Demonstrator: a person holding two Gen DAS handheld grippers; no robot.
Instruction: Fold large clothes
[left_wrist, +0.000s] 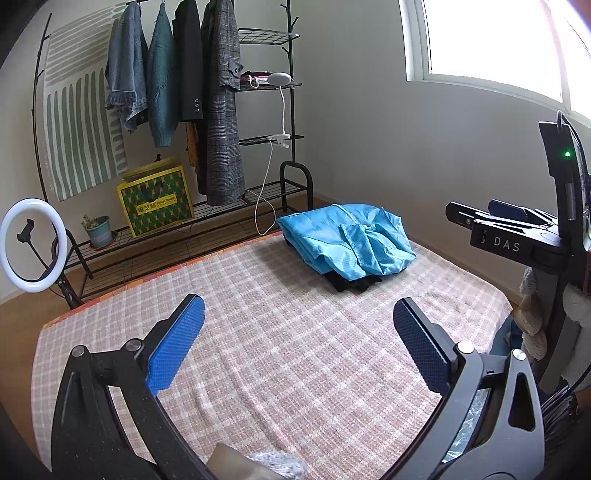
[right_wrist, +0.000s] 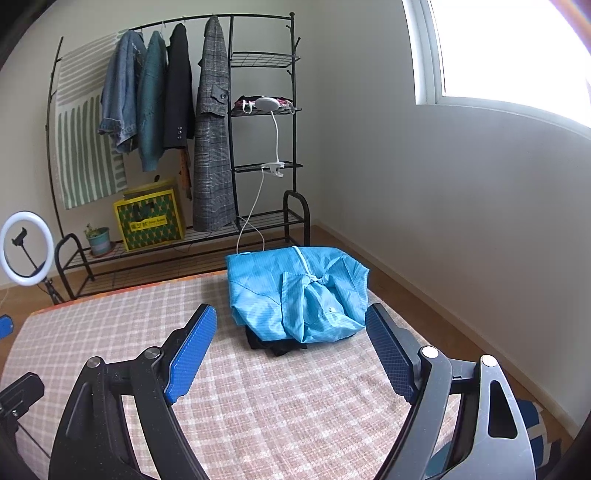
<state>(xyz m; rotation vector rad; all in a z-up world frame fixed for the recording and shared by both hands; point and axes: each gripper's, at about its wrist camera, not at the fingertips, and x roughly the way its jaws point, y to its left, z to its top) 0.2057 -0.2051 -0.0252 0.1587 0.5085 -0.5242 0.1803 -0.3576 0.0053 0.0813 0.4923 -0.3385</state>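
A folded light-blue garment (left_wrist: 347, 240) (right_wrist: 299, 291) lies on top of a folded black garment (left_wrist: 351, 282) (right_wrist: 275, 345) at the far right of the bed's pink checked cover (left_wrist: 295, 350) (right_wrist: 258, 406). My left gripper (left_wrist: 299, 321) hovers open above the middle of the cover, holding nothing. My right gripper (right_wrist: 290, 328) also hangs open and empty, just short of the blue pile, with the pile's near edge between its fingertips in the view. The right gripper's body (left_wrist: 517, 236) shows at the right edge of the left wrist view.
Behind the bed stands a black clothes rack (left_wrist: 288, 110) (right_wrist: 291, 129) with several hanging coats, a yellow-green box (left_wrist: 155, 201) and a potted plant (left_wrist: 98, 229). A ring light (left_wrist: 33, 243) (right_wrist: 27, 247) stands at the left. A white wall and a window (right_wrist: 517, 48) are to the right.
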